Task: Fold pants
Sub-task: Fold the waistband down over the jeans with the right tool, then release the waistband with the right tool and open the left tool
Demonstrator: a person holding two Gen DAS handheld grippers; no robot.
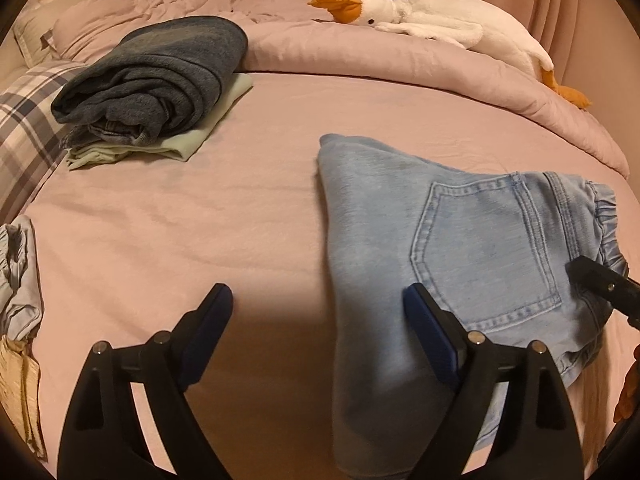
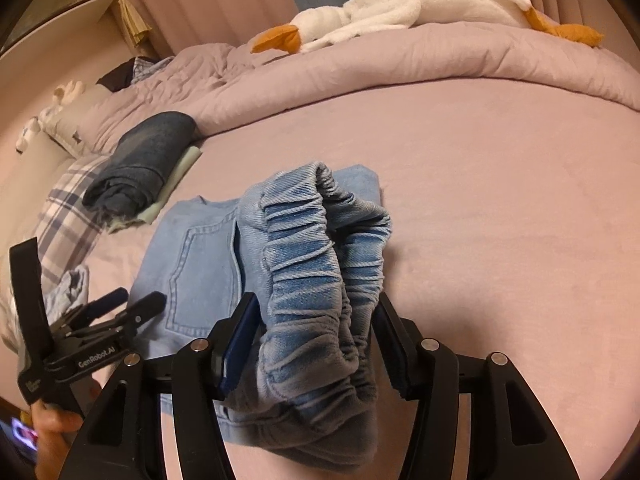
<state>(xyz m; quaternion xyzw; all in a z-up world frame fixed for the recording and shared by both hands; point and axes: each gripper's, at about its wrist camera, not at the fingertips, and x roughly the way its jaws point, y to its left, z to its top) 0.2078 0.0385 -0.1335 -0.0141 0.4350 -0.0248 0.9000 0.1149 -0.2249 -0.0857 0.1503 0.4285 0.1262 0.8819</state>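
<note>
Light blue denim pants [image 1: 460, 248] lie folded on the pink bed, back pocket up. My left gripper [image 1: 318, 300] is open and empty, hovering over the pants' left edge; its right finger is above the denim. It also shows in the right wrist view [image 2: 132, 302]. My right gripper [image 2: 316, 320] is shut on the pants' elastic waistband [image 2: 320, 264], which bunches up between the fingers and is lifted off the bed. Its fingertip [image 1: 588, 276] shows at the waistband in the left wrist view.
A stack of folded dark denim on pale green cloth [image 1: 156, 88] lies at the back left. A plaid pillow [image 1: 24, 128] is left of it. A white plush goose [image 1: 420, 16] rests on the rolled pink duvet [image 1: 400, 60]. Crumpled clothes [image 1: 20, 280] lie at the left edge.
</note>
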